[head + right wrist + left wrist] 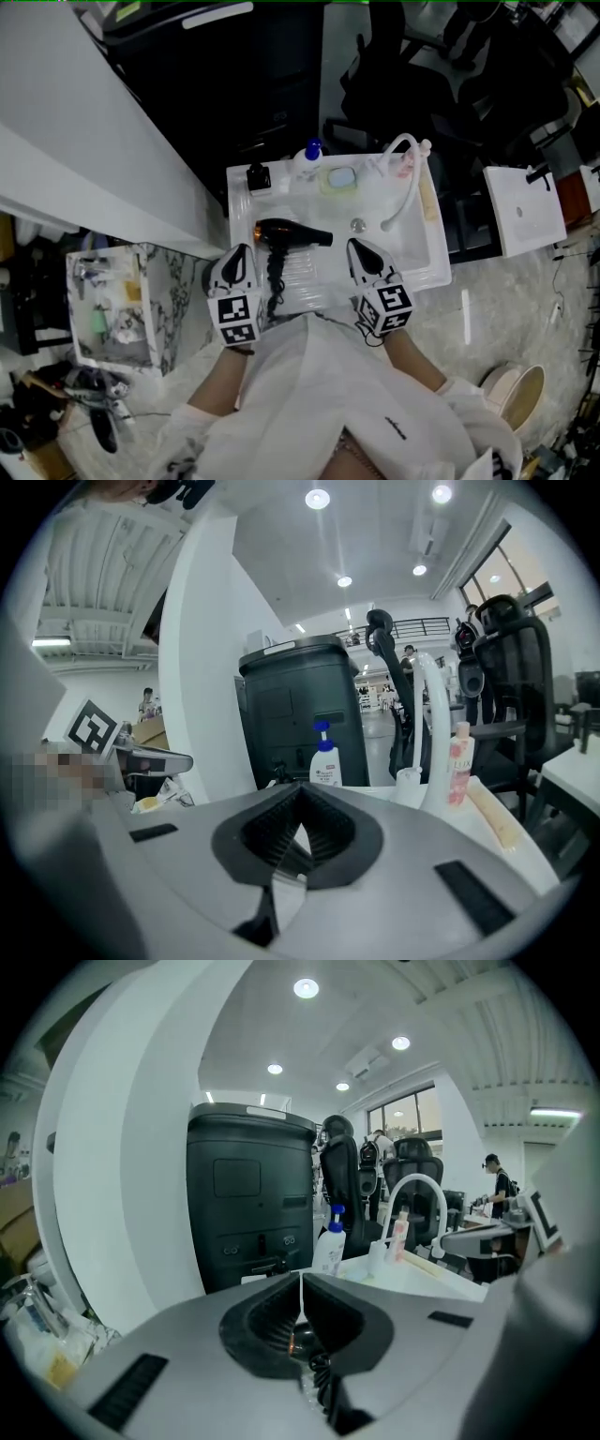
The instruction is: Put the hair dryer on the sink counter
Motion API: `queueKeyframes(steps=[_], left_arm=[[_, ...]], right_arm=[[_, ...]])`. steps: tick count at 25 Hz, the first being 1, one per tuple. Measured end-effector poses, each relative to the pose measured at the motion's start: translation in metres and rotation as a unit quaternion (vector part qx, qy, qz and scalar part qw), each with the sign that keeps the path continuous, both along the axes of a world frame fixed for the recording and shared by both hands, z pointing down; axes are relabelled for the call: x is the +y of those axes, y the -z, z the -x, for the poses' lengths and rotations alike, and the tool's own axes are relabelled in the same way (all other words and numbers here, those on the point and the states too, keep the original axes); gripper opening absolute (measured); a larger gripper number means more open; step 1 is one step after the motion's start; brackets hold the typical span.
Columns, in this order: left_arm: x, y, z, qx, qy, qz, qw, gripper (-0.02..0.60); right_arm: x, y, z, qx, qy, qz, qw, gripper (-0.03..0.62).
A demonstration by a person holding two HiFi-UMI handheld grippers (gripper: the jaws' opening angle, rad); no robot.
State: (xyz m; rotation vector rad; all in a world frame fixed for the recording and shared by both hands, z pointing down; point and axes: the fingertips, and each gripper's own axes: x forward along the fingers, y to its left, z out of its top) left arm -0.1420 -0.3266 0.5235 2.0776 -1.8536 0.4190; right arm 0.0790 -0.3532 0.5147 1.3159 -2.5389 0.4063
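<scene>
Two tongs, both closed, empty. Hair dryer (281, 234) lies on desk (314, 281), left half, near front edge. Barrel runs along desk, nozzle rightward; handle and cord point toward front edge. Left tongs (244, 249) just beside handle, nearer. Right tongs (356, 246) beyond nozzle, apart.

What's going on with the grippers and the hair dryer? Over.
Left gripper shut, empty. Right gripper shut, empty. Hair dryer lying on sink counter between them. Pump bottle at the back, out of the way.
</scene>
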Motion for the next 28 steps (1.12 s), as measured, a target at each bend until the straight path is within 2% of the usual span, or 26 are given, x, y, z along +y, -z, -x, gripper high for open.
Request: queueKeyframes(steps=[5, 10, 28], left_arm=[[-0.003, 0.007, 0.007, -0.001, 0.001, -0.012, 0.9999, 0.034], [-0.004, 0.010, 0.008, -0.004, 0.002, -0.016, 0.9999, 0.034], [0.001, 0.002, 0.007, 0.000, -0.009, -0.007, 0.9999, 0.034]], right_arm=[[0.000, 0.008, -0.007, 0.004, -0.013, -0.013, 1.000, 0.017], [0.001, 0.008, -0.012, -0.001, -0.023, -0.005, 1.000, 0.017], [0.005, 0.009, -0.012, 0.009, -0.022, -0.012, 1.000, 0.017]])
